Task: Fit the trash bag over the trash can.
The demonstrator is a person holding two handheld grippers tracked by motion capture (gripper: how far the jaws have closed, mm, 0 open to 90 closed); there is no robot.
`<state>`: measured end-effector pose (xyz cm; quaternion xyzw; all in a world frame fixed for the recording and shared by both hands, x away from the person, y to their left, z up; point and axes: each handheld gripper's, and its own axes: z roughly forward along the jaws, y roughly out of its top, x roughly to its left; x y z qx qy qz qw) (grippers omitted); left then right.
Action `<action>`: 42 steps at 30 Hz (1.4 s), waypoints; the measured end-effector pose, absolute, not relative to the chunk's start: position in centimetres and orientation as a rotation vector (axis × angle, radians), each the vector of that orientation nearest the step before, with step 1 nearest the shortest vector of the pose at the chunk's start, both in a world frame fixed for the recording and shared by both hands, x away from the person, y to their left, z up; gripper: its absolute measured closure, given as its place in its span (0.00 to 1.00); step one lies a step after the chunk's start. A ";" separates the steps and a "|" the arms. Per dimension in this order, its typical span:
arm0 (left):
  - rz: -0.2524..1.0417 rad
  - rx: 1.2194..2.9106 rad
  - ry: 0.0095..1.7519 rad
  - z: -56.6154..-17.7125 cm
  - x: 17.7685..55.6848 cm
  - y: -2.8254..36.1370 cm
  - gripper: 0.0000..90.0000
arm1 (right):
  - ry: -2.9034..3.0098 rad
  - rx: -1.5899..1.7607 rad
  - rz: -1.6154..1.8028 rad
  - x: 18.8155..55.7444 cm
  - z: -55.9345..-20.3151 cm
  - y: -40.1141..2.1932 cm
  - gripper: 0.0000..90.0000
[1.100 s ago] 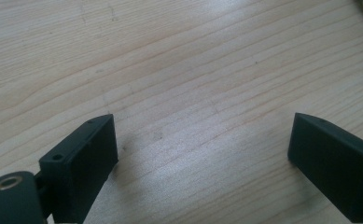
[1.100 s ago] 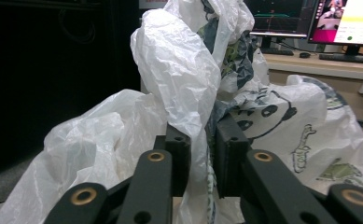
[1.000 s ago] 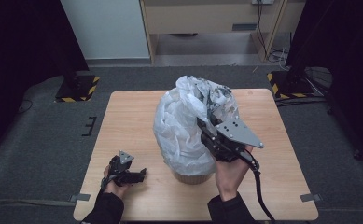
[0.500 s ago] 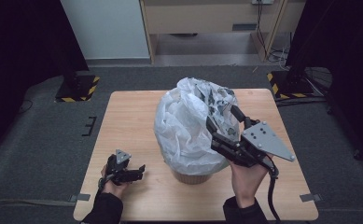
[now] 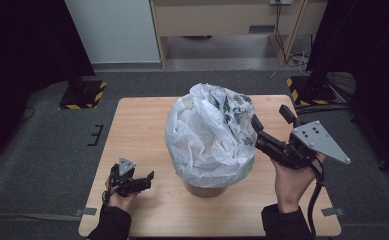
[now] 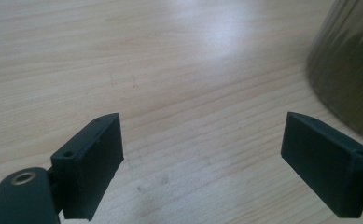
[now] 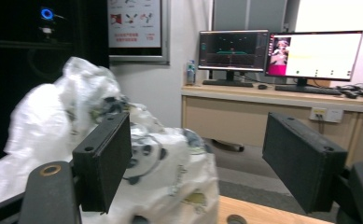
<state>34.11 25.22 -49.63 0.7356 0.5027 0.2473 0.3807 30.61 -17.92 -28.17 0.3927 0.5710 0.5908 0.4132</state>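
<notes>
No legible text anywhere.

You're in a lab — two lit monitors [image 7: 282, 53] on a desk [image 7: 282, 109], black curtains [image 5: 27, 45], hazard-striped stand bases [image 5: 84, 95].

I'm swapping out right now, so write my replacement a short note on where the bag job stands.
Right gripper: its fingers have just been opening, nothing between them; beside the white plastic bag, apart from it.
Left gripper: open, low over the table near the bin.
The bag, panda print on it, drapes over the bin mid-table and puffs up high.
Done: bag covers the bin top.
Left, probably: press the bag down into the bin and tidy the rim.
</notes>
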 end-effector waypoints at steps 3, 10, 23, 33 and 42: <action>0.641 1.848 1.268 -49.1 34.0 25.2 0.14 | 1.440 1.002 1.467 31.0 -28.4 -18.6 0.26; 0.661 1.771 1.253 -47.5 33.9 25.2 0.14 | 1.461 1.023 1.435 32.0 -29.3 -19.8 0.25; 0.705 1.642 1.236 -43.9 34.2 26.1 0.13 | 1.482 1.054 1.395 32.9 -30.5 -21.8 0.21; 0.727 1.595 1.151 -40.2 35.0 23.5 0.13 | 1.543 1.052 1.356 33.9 -32.4 -21.3 0.21; 0.704 1.582 1.101 -38.2 35.2 20.7 0.13 | 1.614 1.066 1.344 34.7 -34.6 -19.7 0.21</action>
